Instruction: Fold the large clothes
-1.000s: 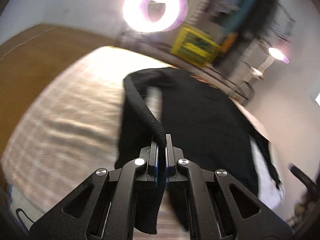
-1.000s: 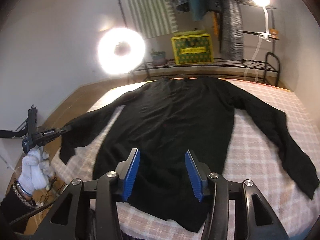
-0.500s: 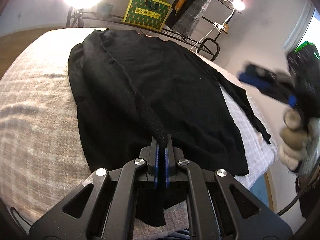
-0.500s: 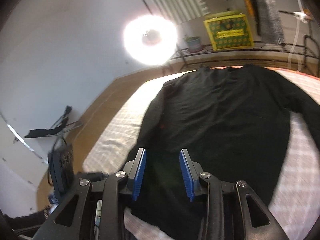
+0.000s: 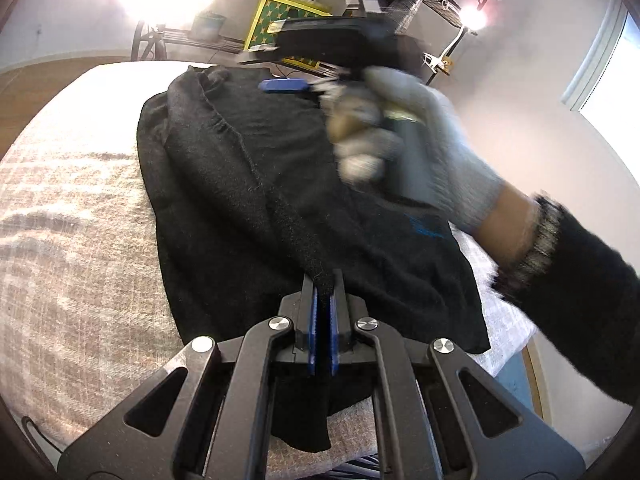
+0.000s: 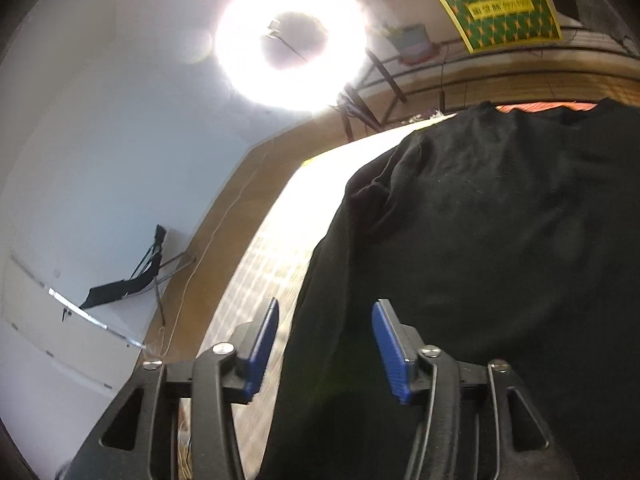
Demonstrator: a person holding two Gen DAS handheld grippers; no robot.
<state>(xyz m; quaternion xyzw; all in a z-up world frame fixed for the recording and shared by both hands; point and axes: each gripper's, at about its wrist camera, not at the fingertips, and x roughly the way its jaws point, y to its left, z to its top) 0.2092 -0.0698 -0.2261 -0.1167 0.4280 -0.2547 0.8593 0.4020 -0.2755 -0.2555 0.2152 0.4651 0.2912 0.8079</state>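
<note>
Black sweater spread flat on bed, one sleeve folded across its body. Left claw clamped on sleeve cuff near sweater's hem. Right claw above sweater's left edge, opening, nothing pressed between pads, carried by gloved hand.

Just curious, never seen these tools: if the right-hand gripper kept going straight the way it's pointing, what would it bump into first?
Most likely the black sweater: its left edge lies straight ahead between the opening jaws of the right gripper. Depth is hard to judge.
</note>
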